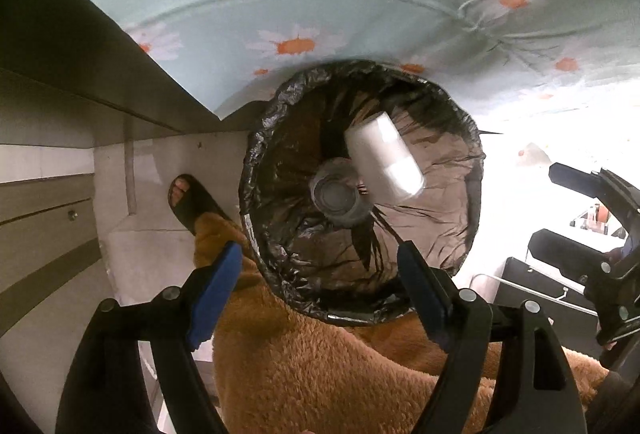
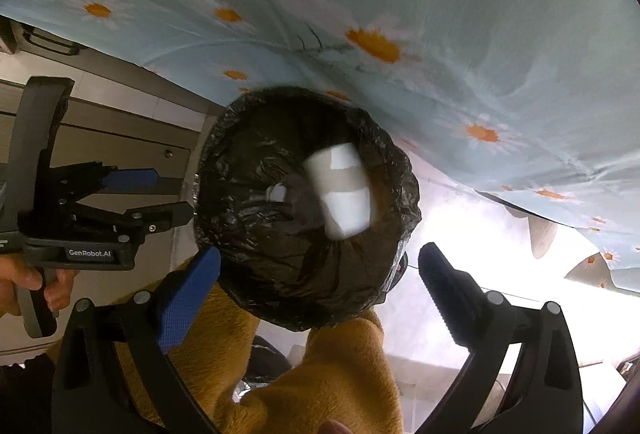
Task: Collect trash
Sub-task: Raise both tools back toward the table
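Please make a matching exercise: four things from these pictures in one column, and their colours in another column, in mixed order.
Things:
1. bin liner
2. gripper pads
3. cup
4. fleece trousers

Colours:
A. white
B. orange-brown
C. black
D. blue

Pairs: 1-C, 2-D, 3-A, 4-B

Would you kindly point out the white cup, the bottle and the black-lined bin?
white cup (image 1: 384, 157): left wrist view, on its side wall.
bottle (image 1: 335, 197): left wrist view, on its round end.
black-lined bin (image 1: 264, 137): left wrist view, on its bag-covered rim.
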### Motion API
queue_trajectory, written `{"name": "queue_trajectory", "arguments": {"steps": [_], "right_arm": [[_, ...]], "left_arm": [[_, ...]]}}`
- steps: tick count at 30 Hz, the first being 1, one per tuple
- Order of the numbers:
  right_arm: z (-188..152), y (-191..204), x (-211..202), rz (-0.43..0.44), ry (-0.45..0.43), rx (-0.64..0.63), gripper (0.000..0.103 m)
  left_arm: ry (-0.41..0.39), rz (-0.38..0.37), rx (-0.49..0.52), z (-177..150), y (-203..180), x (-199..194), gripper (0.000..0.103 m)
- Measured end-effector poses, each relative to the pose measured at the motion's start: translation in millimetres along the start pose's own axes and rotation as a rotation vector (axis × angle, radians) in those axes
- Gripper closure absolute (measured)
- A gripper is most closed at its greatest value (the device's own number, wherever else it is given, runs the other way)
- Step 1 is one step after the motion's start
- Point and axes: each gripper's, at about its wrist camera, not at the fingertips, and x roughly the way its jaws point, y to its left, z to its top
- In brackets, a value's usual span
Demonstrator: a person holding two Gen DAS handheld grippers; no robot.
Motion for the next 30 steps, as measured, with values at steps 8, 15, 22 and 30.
{"name": "queue_trajectory", "arguments": {"steps": [8, 15, 22, 30], "right_arm": [[-10.4, 21.1, -85.0, 0.016, -0.149, -0.125, 0.005], [-12.1, 32.7, -181.5, 0.044, -0.327, -0.177, 0.005], [3.8, 42.9, -287.8, 0.04, -0.595, -0.2, 0.005], [91.5, 33.2, -349.2, 0.006, -0.744, -0.16, 0.005]], "left_arm": [[-0.123, -0.031, 0.061, -21.1, -23.7, -75.3, 0.025], [-0.261, -0.045, 0.085, -23.3, -49.5, -160.6, 0.025], [-0.439, -0.056, 0.175, -9.5, -82.4, -254.6, 0.024], [-0.63, -0.082, 0.262, 29.2, -104.3, -346.5, 0.021]]}}
